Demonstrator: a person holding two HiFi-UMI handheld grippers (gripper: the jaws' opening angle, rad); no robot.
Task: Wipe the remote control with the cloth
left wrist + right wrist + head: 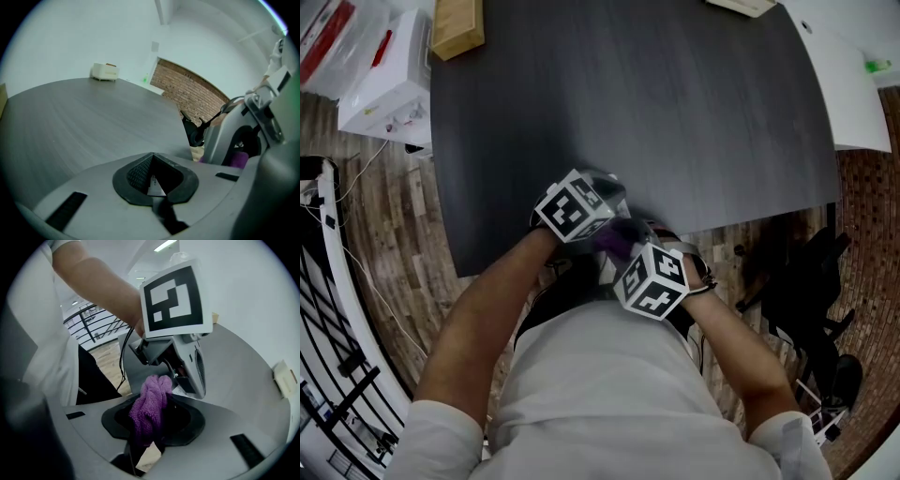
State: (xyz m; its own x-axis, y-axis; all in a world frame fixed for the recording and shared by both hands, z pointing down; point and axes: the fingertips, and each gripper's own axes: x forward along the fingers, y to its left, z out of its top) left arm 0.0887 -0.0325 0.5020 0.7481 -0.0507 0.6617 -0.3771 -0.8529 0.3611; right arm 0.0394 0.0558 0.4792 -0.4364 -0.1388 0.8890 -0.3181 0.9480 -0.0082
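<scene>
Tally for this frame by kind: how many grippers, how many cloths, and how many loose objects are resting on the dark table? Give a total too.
Grippers: 2 (left gripper, right gripper)
Cloths: 1 (purple cloth, pinched in the right gripper's jaws)
Objects on the table: 2 (wooden box, pale block)
Total: 5

Illumination is even, diffuse indoor light from overhead; ceiling light strips (165, 245) appear in the right gripper view. The dark table top (628, 122) carries a faint, broad sheen and no hard shadows. White walls wash out almost to clipping. Both gripper views show strong fisheye curvature with black corner vignetting, and near surfaces render soft. In the head view the purple cloth (614, 241) is dim and slightly smeared.
</scene>
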